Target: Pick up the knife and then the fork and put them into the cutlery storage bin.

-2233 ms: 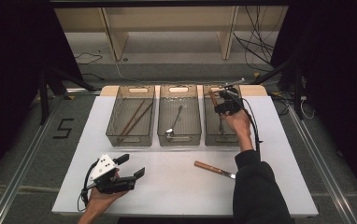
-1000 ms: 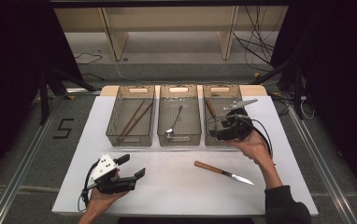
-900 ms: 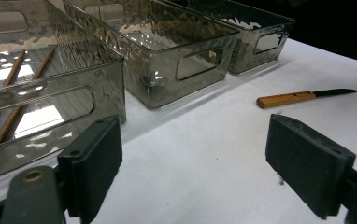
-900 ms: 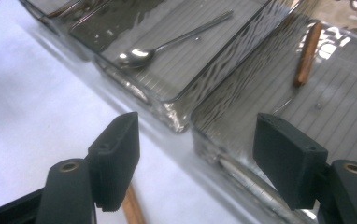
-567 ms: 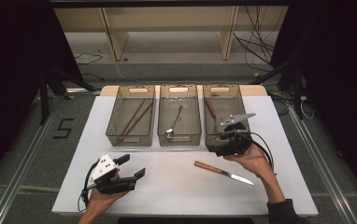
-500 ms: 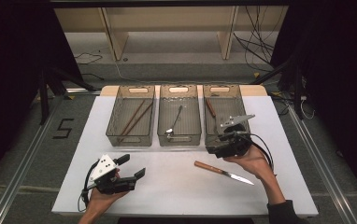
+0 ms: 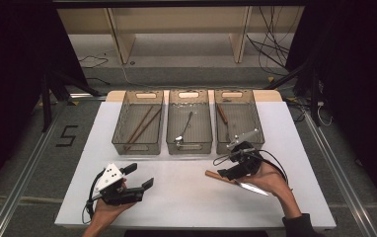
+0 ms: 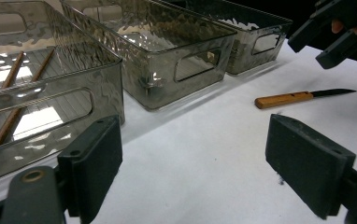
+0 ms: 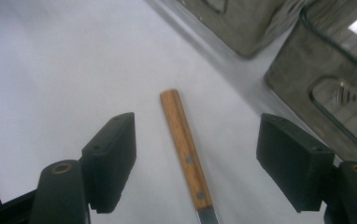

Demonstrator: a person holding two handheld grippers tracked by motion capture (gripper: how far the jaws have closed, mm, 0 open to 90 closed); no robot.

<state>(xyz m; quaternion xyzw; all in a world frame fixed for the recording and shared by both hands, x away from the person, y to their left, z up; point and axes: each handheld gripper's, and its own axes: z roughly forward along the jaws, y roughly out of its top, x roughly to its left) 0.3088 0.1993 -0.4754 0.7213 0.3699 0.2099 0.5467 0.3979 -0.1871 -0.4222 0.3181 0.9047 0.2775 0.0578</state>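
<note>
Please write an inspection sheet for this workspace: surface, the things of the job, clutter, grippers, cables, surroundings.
Surface: white table, bare in front of the bins.
Job's things: knife with wooden handle lies flat on the table; right bin holds another wooden-handled piece.
Clutter: left bin holds chopsticks; middle bin holds a spoon.
Grippers: right gripper open, jaws on either side of the knife handle, not touching it; left gripper open, holds nothing.
Cables: one trails from each gripper; more on the floor behind.
Surroundings: wooden shelf frame behind, dark curtains, a "5" marked on the floor.
</note>
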